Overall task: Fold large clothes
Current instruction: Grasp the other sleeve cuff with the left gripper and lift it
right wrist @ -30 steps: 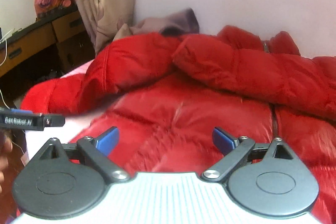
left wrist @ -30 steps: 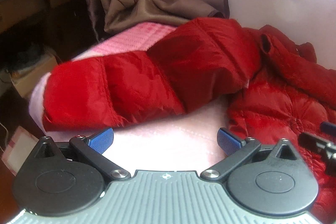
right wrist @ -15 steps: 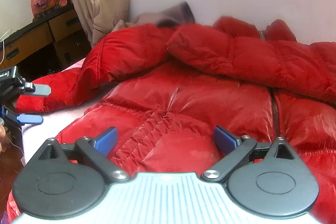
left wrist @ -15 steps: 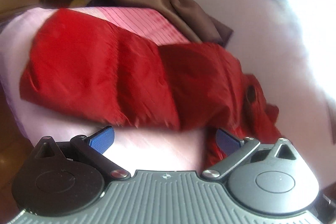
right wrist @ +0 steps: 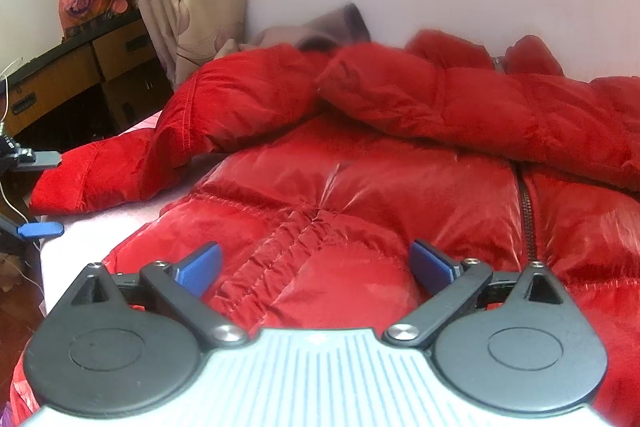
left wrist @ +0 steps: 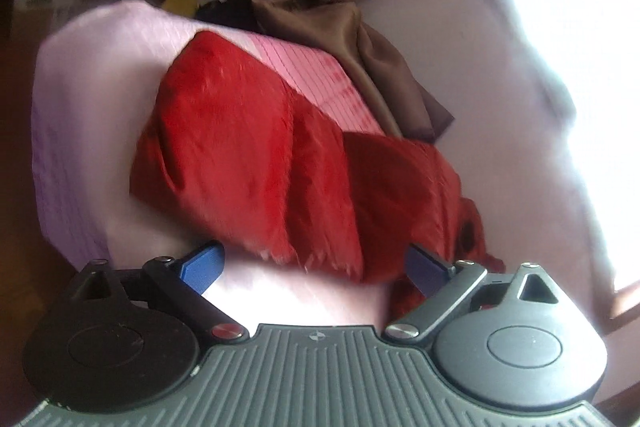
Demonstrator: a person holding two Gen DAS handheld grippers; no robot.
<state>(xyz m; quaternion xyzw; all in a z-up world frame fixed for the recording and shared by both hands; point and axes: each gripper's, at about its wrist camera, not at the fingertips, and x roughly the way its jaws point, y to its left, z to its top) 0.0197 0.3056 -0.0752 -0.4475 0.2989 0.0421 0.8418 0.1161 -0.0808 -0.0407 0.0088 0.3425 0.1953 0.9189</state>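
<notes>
Since a second ago we roll the left hand-held gripper (left wrist: 314,265); jaws closing, empty, red jacket (right wrist: 360,195) sleeve (left wrist: 256,155) at 12 o'clock; right hand-held gripper (right wrist: 316,263) wide apart.

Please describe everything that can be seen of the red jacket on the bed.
The red jacket is a puffy, quilted garment of shiny, smooth fabric. It lies front up on the pink bed cover, with a dark zipper that looks closed and a gathered seam at the waist. One sleeve stretches out toward the bed's edge; the other is folded across the chest. No gripper touches it.
</notes>
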